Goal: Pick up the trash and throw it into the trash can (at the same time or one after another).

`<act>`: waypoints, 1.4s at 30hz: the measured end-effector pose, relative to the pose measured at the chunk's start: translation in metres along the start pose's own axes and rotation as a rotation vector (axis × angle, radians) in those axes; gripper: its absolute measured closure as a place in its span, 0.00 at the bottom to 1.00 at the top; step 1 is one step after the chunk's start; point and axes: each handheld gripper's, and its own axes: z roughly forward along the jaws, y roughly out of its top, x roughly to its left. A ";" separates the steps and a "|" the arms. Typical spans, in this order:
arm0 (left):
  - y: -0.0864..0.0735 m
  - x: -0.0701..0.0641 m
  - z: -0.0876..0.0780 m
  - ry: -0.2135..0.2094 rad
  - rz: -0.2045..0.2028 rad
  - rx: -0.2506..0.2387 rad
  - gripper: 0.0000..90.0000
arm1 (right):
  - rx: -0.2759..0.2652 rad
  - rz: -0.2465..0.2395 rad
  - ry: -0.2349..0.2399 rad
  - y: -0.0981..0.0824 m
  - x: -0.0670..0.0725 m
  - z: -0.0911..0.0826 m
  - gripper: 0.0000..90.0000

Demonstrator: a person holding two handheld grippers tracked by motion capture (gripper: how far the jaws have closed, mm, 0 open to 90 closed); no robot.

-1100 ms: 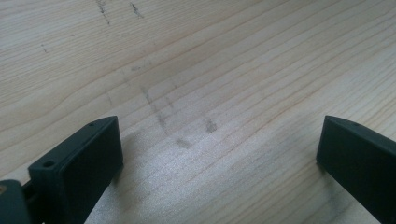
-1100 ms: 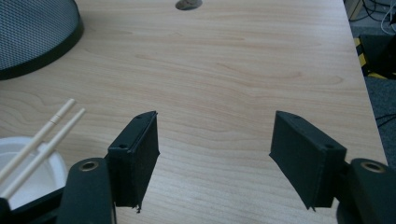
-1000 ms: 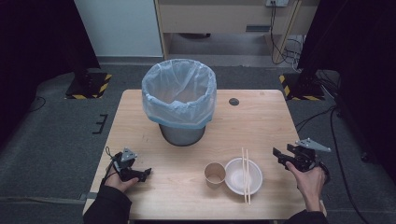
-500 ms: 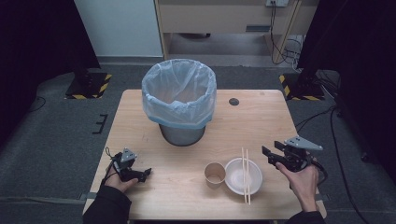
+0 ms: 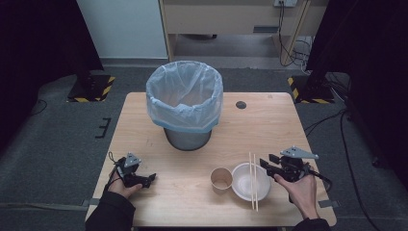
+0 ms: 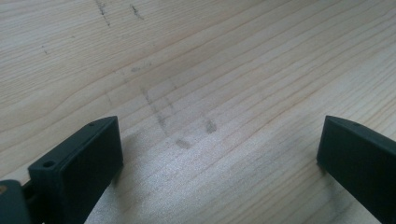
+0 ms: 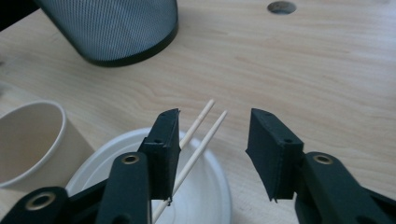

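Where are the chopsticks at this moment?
In the high view, the chopsticks lie across the white bowl at the table's near right, between the paper cup and the right hand-held gripper.

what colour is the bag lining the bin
Pale translucent blue; the bin liner shows best in the high view, folded over the bin's rim.

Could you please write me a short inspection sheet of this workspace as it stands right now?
Surface: wooden table, faint scuffs by the left gripper.
Job's things: chopsticks lie across the white bowl; paper cup upright beside it.
Clutter: lined bin, small dark disc.
Grippers: left gripper open, resting on the table; right gripper open, has just been closing, chopstick tips between its jaws, not pinched.
Cables: cables on the floor, right.
Surroundings: grey floor, striped hazard markers.
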 end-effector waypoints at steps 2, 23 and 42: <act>0.000 0.000 0.000 0.000 0.000 0.000 0.00 | 0.015 0.002 0.011 -0.004 0.003 0.002 0.62; 0.000 0.000 0.000 0.003 -0.002 0.000 0.00 | 0.168 0.006 0.035 -0.020 0.016 0.025 0.75; 0.000 0.000 0.000 0.004 -0.003 0.000 0.00 | 0.213 0.048 0.009 -0.022 0.019 0.031 0.84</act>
